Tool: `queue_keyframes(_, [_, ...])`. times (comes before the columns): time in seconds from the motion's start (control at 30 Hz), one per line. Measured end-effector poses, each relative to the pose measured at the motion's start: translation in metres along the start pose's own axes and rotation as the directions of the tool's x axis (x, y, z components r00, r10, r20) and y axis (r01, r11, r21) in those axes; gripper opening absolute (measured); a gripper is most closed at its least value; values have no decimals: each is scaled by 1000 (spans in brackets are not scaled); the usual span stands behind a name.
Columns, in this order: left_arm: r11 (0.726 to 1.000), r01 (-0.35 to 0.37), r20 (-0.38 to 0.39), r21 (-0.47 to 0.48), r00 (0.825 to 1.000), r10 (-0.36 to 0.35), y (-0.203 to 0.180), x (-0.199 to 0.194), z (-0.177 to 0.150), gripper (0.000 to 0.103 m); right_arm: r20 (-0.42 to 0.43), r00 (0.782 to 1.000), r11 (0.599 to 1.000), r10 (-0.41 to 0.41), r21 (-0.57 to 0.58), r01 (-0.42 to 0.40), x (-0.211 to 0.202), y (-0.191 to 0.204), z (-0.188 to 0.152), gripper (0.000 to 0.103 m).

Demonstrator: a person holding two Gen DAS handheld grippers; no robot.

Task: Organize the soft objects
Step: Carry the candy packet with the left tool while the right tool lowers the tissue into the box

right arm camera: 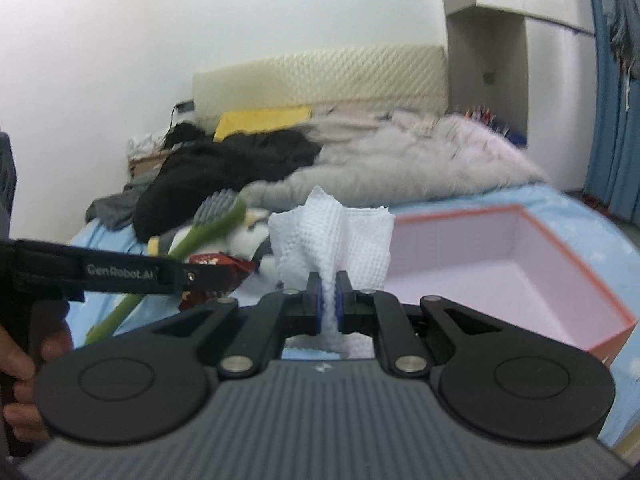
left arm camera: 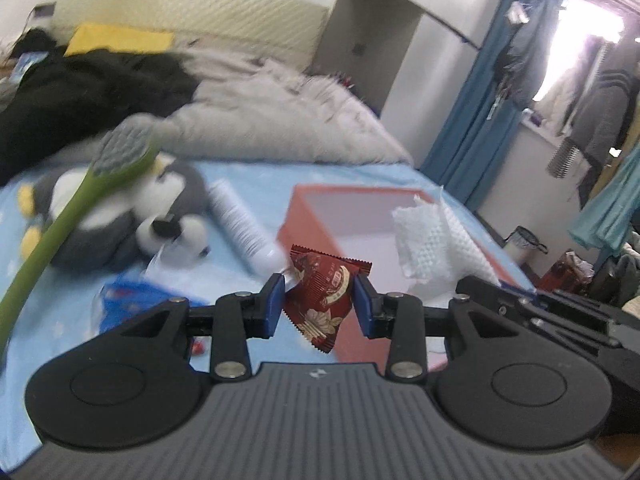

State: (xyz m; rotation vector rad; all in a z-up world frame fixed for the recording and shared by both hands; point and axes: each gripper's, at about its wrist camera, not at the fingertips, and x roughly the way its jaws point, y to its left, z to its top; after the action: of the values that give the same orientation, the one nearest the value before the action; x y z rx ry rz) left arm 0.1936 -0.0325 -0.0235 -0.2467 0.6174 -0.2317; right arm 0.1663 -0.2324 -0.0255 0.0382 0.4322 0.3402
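Snack packet (left arm camera: 320, 300), dark red, pinched betw. L gripper (left arm camera: 319, 304) pads, held above blue bedsheet (left arm camera: 256, 176). R gripper (right arm camera: 328, 300) nearly closed, clamping white paper towel (right arm camera: 332, 236) just left of open red box (right arm camera: 560, 236).

Walls: plain white wall (right arm camera: 200, 40) behind the bed.
Bed: light-blue sheet (left arm camera: 248, 176), cream quilted headboard (right arm camera: 320, 76), rumpled grey duvet (left arm camera: 280, 120), yellow pillow (left arm camera: 120, 40).
Wardrobe: grey-white wardrobe (left arm camera: 368, 40) beside the bed's head.
Window: blue curtain (left arm camera: 464, 112) beside a bright, washed-out window (left arm camera: 588, 32); hanging clothes (left arm camera: 600, 112) nearby.
Floor: a small bin (left arm camera: 524, 244).
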Motion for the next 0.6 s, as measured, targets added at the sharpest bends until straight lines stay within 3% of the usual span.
queue_keyframes(0.17, [998, 51, 36, 36, 998, -52, -29, 5, 24, 43, 66, 997, 999, -47, -21, 49, -14, -16, 27, 10])
queue_keyframes(0.33, [994, 90, 32, 67, 995, -93, -56, 22, 46, 43, 75, 993, 996, -91, -7, 92, -14, -41, 46, 10])
queue_keyframes(0.43, [987, 157, -26, 31, 987, -156, -65, 44, 58, 43, 50, 991, 992, -125, 3, 125, -8, -59, 54, 11])
queue_keyframes(0.6, [986, 141, -44, 91, 989, -138, -87, 78, 66, 43, -59, 986, 985, -157, 60, 160, 13, -99, 59, 11])
